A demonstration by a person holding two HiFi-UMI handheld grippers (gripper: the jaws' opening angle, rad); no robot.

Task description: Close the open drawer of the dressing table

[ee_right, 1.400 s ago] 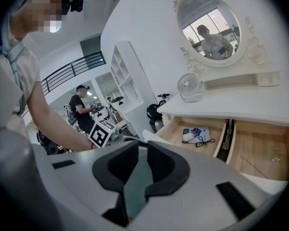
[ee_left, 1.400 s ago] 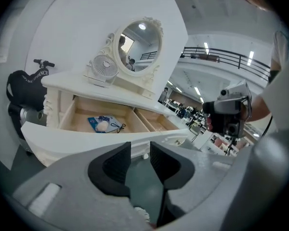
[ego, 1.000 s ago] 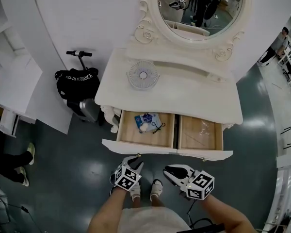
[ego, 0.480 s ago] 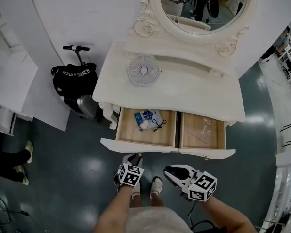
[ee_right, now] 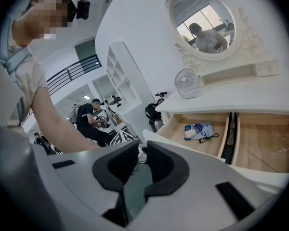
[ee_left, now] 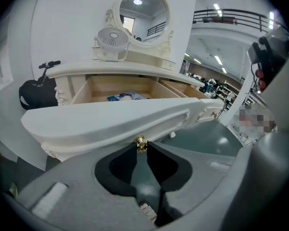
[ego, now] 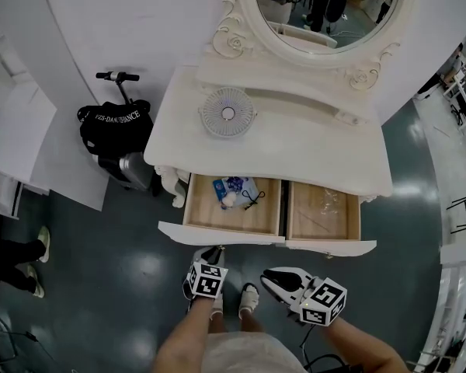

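The left gripper [ee_left: 141,147] has just been closing its jaws and now pinches the brass knob [ee_left: 140,141] on the left drawer [ee_left: 111,119], which stands pulled out from the dressing table [ego: 295,142]. The right gripper [ee_right: 140,150] has its jaws a sliver apart with nothing between them, and hovers before the table's right drawer [ego: 330,247], also open. Bare floor [ego: 124,270] lies in front of the table. A black bag [ego: 113,127] stands at the table's left.

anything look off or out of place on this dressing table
Both drawers stand pulled out. The left drawer holds a blue packet and some small clutter. The right drawer holds only something clear and crumpled. Nothing looks spilled or broken, and the fan stands upright on the top.
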